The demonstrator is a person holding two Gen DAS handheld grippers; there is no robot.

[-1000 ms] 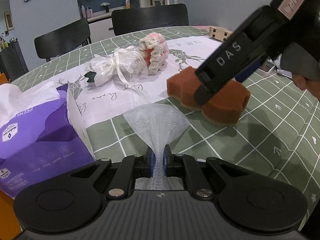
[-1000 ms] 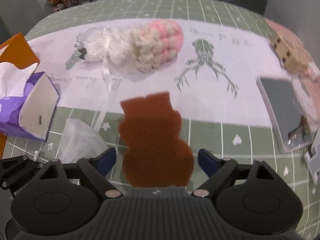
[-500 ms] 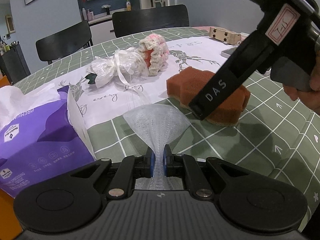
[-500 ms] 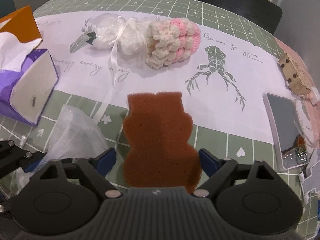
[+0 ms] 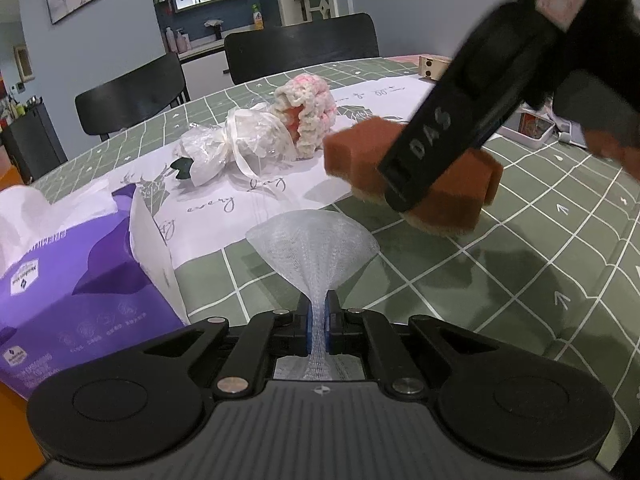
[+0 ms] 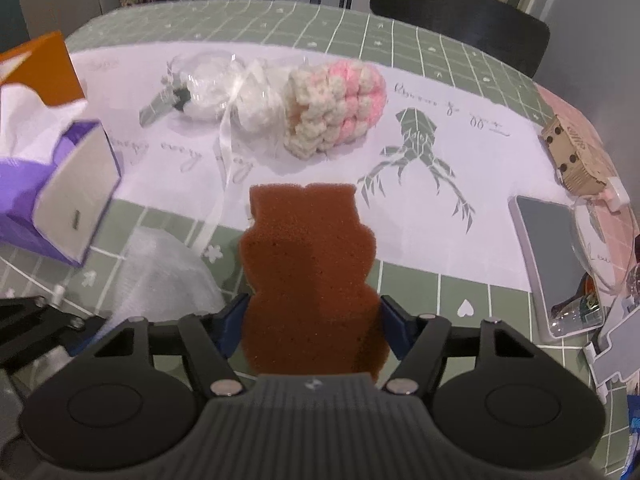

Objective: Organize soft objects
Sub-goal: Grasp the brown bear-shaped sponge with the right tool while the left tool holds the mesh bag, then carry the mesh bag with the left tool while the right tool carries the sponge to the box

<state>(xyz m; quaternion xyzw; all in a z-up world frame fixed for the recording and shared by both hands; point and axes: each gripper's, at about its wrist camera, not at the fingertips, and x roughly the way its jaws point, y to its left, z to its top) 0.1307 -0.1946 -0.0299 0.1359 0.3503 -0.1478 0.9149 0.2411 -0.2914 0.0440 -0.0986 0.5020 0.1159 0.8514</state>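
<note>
My left gripper [image 5: 318, 320] is shut on a white foam net sleeve [image 5: 314, 244], which fans out over the green checked tablecloth [image 5: 540, 248]. My right gripper [image 6: 312, 320] is shut on a brown bear-shaped sponge [image 6: 308, 264], its blue pads [image 6: 394, 326] pressing the sponge's sides. In the left wrist view the sponge [image 5: 452, 196] is lifted off the table under the right gripper's black finger [image 5: 436, 132]. A pink and cream crochet flower in clear wrap [image 6: 332, 112] lies on the white mat [image 6: 460, 200] beyond; it also shows in the left wrist view [image 5: 304, 120].
A purple tissue box [image 5: 80, 280] stands at the left, also in the right wrist view [image 6: 52, 200], with an orange box [image 6: 40, 68] behind it. A wooden box [image 6: 572, 156], a white tray [image 6: 556, 264] and clutter sit at the right. Black chairs [image 5: 300, 52] stand behind the table.
My right gripper has closed from wide open onto the brown sponge and raised it off the table. My left gripper still holds the net sleeve in place.
</note>
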